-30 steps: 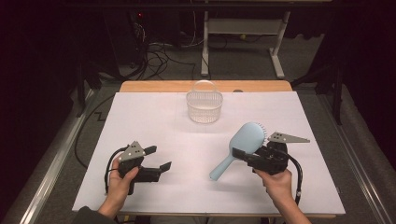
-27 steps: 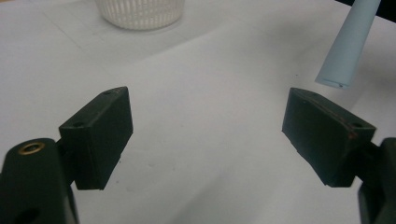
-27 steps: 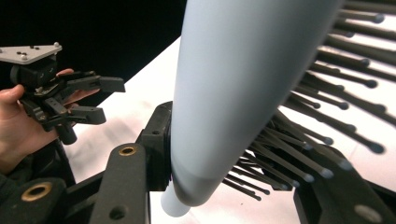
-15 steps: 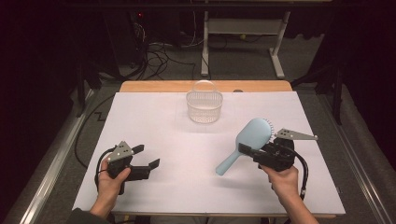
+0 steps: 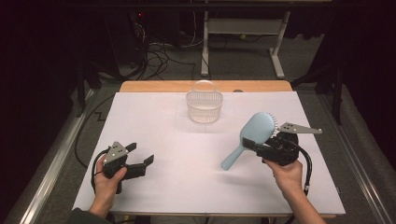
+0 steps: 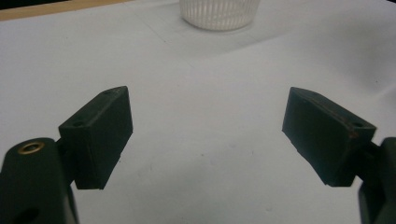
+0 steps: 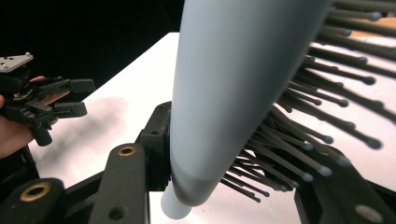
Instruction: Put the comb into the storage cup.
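On the bench, the basket stands at the far middle. The left tongs sit near the front left, well apart from the hairbrush, which is held above the bench in the right tongs, right of centre and nearer than the basket.

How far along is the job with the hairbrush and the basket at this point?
Done: the right claw is shut on the light blue plastic hairbrush, lifted off the white table. In hand: holding it tilted. Left: the white ribbed plastic basket looks empty, so probably placing it there. The left claw is open, idle.
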A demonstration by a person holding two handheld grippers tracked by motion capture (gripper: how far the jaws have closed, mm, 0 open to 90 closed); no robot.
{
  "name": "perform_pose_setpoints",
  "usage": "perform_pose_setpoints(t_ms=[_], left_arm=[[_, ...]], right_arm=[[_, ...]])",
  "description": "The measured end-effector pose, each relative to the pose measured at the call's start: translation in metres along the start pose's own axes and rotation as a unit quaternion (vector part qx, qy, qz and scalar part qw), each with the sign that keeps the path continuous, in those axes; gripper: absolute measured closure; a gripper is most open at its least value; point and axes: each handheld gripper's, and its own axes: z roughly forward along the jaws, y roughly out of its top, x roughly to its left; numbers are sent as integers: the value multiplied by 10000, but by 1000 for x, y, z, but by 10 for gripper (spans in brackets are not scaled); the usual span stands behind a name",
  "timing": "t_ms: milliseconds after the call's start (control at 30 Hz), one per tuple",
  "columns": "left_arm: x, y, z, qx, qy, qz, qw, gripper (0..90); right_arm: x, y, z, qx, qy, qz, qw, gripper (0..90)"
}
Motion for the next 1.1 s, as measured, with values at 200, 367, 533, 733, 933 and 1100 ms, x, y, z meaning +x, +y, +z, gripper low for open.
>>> perform_pose_setpoints(t_ms=[200, 367, 533, 733, 933, 1100], left_arm=[[-1, -3, 1, -46, 63, -28, 10000, 166], [-1, -6, 1, -138, 93, -85, 9998, 167], [-1, -9, 1, -81, 148, -99, 9998, 167], [3, -14, 0, -78, 236, -236, 9994, 167], [3, -15, -1, -92, 244, -270, 9993, 167], [3, -16, -1, -105, 262, -284, 9992, 167]], right_arm=[[-1, 9, -1, -17, -25, -49, 10000, 537], [-1, 17, -1, -46, -48, -96, 9999, 537], [1, 24, 0, -64, -27, -152, 9999, 537], [1, 31, 6, 1, -61, -236, 9997, 536], [0, 39, 9, 18, -99, -275, 9996, 536], [1, 46, 12, -5, -115, -321, 9994, 536]])
